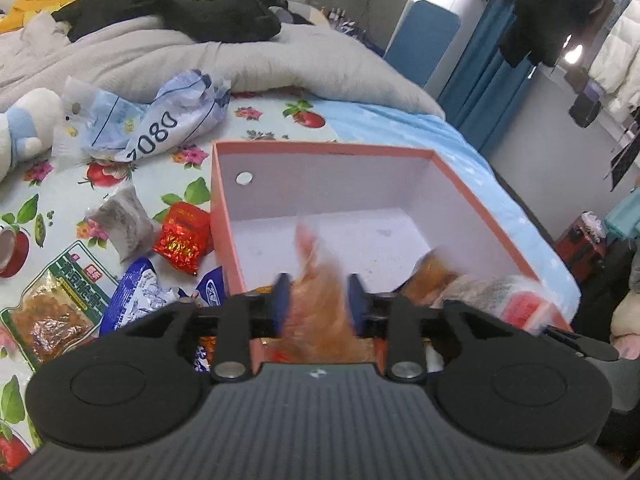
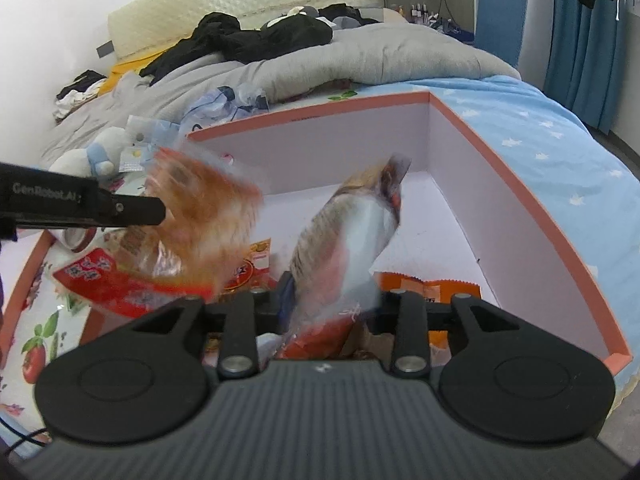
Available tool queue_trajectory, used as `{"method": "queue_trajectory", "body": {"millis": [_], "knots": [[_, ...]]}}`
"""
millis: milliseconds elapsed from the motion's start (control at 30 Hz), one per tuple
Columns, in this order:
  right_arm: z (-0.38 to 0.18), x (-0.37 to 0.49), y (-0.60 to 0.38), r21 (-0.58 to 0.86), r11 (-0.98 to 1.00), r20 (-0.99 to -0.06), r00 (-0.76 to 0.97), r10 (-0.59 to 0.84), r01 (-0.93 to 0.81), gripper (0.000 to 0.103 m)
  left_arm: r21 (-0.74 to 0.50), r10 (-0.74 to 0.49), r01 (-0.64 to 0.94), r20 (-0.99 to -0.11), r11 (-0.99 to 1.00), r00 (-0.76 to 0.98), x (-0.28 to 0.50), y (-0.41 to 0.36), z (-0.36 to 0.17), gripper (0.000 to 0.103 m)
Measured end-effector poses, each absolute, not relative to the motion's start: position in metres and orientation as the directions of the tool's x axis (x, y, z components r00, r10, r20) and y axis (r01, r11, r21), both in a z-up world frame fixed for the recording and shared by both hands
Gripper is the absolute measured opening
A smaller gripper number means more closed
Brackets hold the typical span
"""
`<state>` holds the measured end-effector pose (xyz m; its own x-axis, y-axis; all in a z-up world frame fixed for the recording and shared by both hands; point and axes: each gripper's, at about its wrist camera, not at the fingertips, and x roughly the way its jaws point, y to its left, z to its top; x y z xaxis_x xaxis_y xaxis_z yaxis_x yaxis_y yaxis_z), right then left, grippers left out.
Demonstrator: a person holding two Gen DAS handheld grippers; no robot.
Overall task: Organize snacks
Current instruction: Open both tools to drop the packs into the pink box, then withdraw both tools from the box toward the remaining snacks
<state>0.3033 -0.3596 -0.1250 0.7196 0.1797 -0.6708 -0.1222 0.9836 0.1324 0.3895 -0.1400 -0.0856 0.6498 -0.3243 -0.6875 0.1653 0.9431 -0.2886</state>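
Note:
A pink box with a white inside stands on the bed; it also shows in the right wrist view. My left gripper is shut on an orange snack packet, blurred, above the box's near edge; the same packet shows in the right wrist view beside the left gripper's finger. My right gripper is shut on a grey and red clear snack packet over the box. Red and orange packets lie in the box.
Loose snacks lie on the fruit-print sheet left of the box: a red foil packet, a grey packet, a green-edged packet, blue-white packets. A crumpled plastic bag, a plush toy and a grey duvet lie behind.

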Motion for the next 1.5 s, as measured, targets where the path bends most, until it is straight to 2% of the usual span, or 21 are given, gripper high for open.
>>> {"method": "queue_trajectory", "body": {"millis": [67, 100, 433, 833, 1500], "knots": [[-0.121, 0.299, -0.36, 0.136, 0.984, -0.666, 0.724, 0.179, -0.118, 0.065, -0.278, -0.319, 0.171, -0.672, 0.945, 0.668, 0.381, -0.138, -0.077, 0.054], [-0.119, 0.297, -0.36, 0.139, 0.983, -0.662, 0.728, 0.179, -0.115, 0.066, -0.276, -0.318, 0.172, -0.668, 0.946, 0.673, 0.377, -0.136, -0.073, 0.054], [-0.087, 0.247, -0.349, 0.185, 0.973, -0.596, 0.771, 0.225, -0.141, 0.066, -0.28, -0.317, 0.174, -0.621, 0.944, 0.717, 0.315, -0.115, -0.034, 0.054], [-0.055, 0.193, -0.327, 0.178, 0.967, -0.536, 0.806, 0.251, -0.183, 0.066, -0.272, -0.293, 0.156, -0.593, 0.95, 0.75, 0.233, -0.081, -0.011, 0.054], [-0.064, 0.148, -0.276, 0.181, 0.945, -0.55, 0.768, 0.327, -0.273, 0.066, -0.255, -0.208, 0.056, -0.622, 0.965, 0.755, 0.16, -0.025, -0.027, 0.057]]}}
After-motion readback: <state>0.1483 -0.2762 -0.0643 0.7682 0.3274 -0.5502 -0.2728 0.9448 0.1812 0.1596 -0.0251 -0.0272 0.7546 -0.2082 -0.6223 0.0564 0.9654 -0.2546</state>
